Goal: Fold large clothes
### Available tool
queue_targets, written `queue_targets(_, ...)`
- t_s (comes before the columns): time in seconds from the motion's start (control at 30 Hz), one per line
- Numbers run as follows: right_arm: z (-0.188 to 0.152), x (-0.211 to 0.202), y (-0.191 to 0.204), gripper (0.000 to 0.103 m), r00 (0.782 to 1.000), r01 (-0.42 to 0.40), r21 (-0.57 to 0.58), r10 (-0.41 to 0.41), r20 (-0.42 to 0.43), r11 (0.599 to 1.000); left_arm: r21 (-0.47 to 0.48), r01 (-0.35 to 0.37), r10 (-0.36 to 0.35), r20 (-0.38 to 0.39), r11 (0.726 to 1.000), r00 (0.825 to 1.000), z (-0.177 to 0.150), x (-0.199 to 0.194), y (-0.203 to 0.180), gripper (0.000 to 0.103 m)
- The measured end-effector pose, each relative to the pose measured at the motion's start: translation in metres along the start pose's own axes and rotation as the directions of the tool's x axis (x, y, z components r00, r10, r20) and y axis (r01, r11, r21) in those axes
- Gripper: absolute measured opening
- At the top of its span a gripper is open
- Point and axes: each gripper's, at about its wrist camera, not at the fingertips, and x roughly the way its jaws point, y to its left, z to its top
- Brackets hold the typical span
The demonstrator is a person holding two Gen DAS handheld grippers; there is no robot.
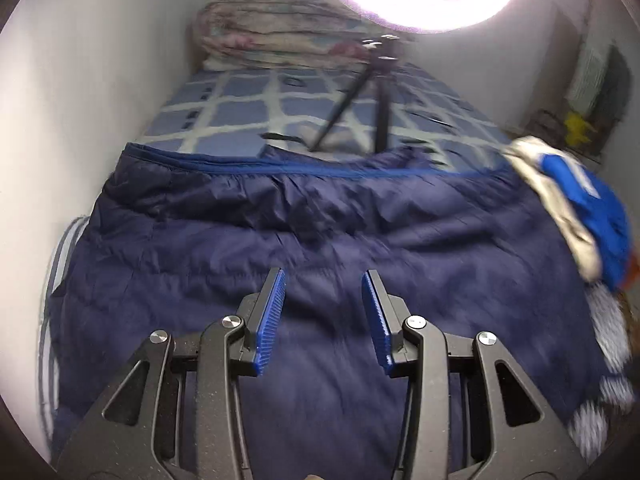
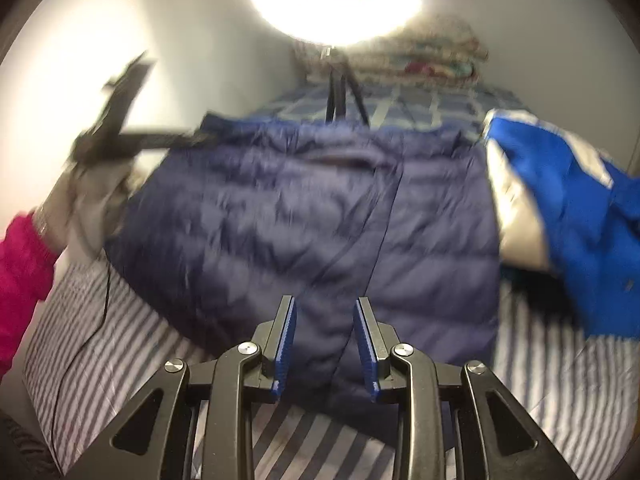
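Note:
A large navy quilted jacket [image 1: 320, 240] lies spread flat across the bed; it also shows in the right wrist view [image 2: 312, 216]. My left gripper [image 1: 324, 284] is open and empty, its blue pads just above the jacket's near part. My right gripper [image 2: 325, 308] is open and empty over the jacket's near edge. The left gripper [image 2: 120, 136] shows blurred at the left of the right wrist view, held by a gloved hand with a pink sleeve, near the jacket's far left corner.
A blue and beige garment [image 1: 576, 208] lies bunched at the jacket's right side; it also shows in the right wrist view [image 2: 560, 208]. A tripod [image 1: 360, 100] with a ring light stands on the checked sheet beyond. Folded quilts [image 1: 280, 28] lie at the head. A wall runs along the left. A striped sheet [image 2: 120, 340] covers the near end of the bed.

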Motion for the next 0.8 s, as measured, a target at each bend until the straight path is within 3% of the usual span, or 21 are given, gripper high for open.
queue_targets(0.07,-0.012,0.013,-0.003,0.029,1.000,-0.005,0.023,0.005,-0.027,1.000,0.034,-0.100,0.100,-0.014,0.994,0.995,0.000,0.029,-0.005,0.041)
queue_targets(0.17,-0.025,0.033,-0.011,0.028,0.998,-0.010,0.062,0.014,-0.065,0.998,0.041,-0.127,0.132,-0.141,0.991,0.981,-0.010,0.077,-0.002,0.041)
queue_targets(0.3,-0.027,0.029,-0.009,0.030,0.999,-0.001,0.064,0.005,-0.053,0.998,0.023,-0.140,0.142,-0.110,0.990,0.984,-0.007,0.058,0.002,0.041)
queue_targets(0.37,-0.029,0.014,-0.012,0.034,0.999,-0.016,0.092,0.019,-0.032,0.996,-0.015,-0.094,0.094,-0.043,0.995,0.995,-0.004,0.017,0.007,0.041)
queue_targets(0.47,-0.037,-0.016,-0.024,0.063,1.000,0.007,0.160,-0.011,0.022,0.987,-0.023,0.002,-0.002,0.018,1.000,1.000,-0.017,-0.040,-0.001,0.041)
queue_targets(0.57,-0.052,-0.038,-0.044,0.067,0.997,0.037,0.286,-0.055,0.054,0.958,0.028,0.073,-0.074,0.023,0.997,0.997,-0.047,-0.080,-0.025,0.041)
queue_targets(0.67,-0.066,-0.040,-0.064,0.071,0.995,0.085,0.415,-0.099,0.013,0.906,0.069,0.103,-0.103,-0.004,0.992,0.995,-0.081,-0.087,-0.050,0.041)
queue_targets(0.8,-0.081,-0.030,-0.074,0.078,0.993,0.117,0.518,-0.116,-0.033,0.847,0.057,0.085,-0.080,-0.088,0.995,0.993,-0.112,-0.055,-0.065,0.041)
